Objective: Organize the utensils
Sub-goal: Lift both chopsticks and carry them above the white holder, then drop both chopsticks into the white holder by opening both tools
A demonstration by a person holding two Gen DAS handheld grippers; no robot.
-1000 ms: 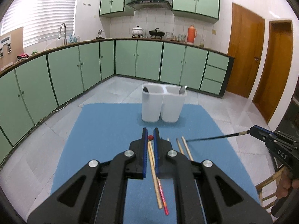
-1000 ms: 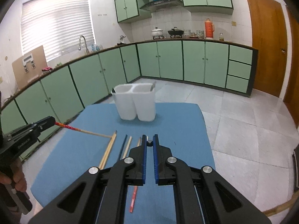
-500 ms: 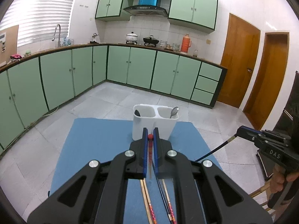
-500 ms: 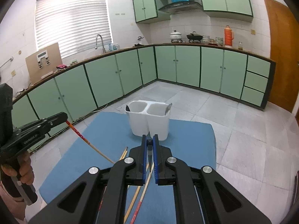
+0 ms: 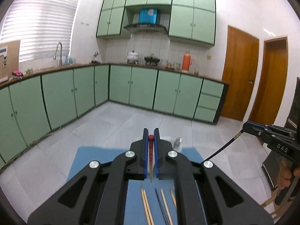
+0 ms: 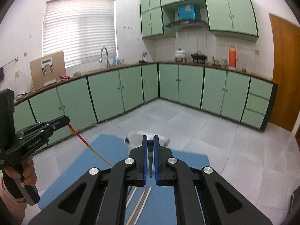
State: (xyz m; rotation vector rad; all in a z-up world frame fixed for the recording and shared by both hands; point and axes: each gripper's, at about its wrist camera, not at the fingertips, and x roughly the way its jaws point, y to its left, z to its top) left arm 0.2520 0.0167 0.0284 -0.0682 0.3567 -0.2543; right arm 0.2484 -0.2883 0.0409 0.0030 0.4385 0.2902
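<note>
The left gripper [image 5: 151, 131] clamps a red-tipped chopstick [image 5: 151, 155] at lower centre. The right gripper [image 6: 150, 137] pinches a dark chopstick [image 6: 150, 157], the white holder [image 6: 136, 137] just behind its fingers

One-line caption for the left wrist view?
Left gripper shut on a red-topped wooden chopstick above the blue mat.

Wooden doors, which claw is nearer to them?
Right. The right claw hangs on the doors' side; the left claw is farther off, toward the sink counter.
</note>
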